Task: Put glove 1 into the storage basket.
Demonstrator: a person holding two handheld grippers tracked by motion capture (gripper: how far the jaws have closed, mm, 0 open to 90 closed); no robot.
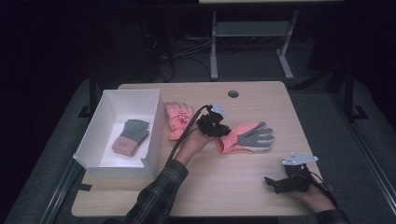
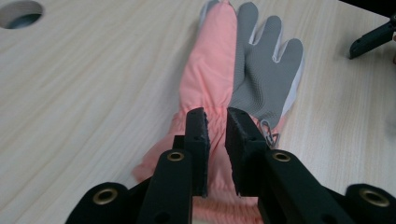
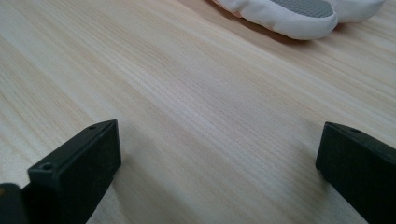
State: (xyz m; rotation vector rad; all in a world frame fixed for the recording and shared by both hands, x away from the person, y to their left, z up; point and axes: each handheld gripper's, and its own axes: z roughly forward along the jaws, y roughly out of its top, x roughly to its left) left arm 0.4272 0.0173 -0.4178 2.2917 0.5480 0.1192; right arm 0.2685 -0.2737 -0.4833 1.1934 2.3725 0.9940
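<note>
Pink glove (image 2: 210, 88) cuff behind fingers (image 2: 198, 140)

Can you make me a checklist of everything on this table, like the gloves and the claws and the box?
Surface: light wooden table with a round hole near its far edge.
Job's things: pink-and-grey glove lying flat, palm side showing; second pink glove beside the white box; a grey glove with a pink cuff inside the box.
Clutter: nothing seen.
Claws: left claw over the pink-and-grey glove's cuff, jaws a narrow gap apart with pink fabric between them; right claw wide open over bare wood, holding nothing.
Cables: a black cable trails from the left claw.
Surroundings: dark room, grey floor, white table legs behind.
</note>
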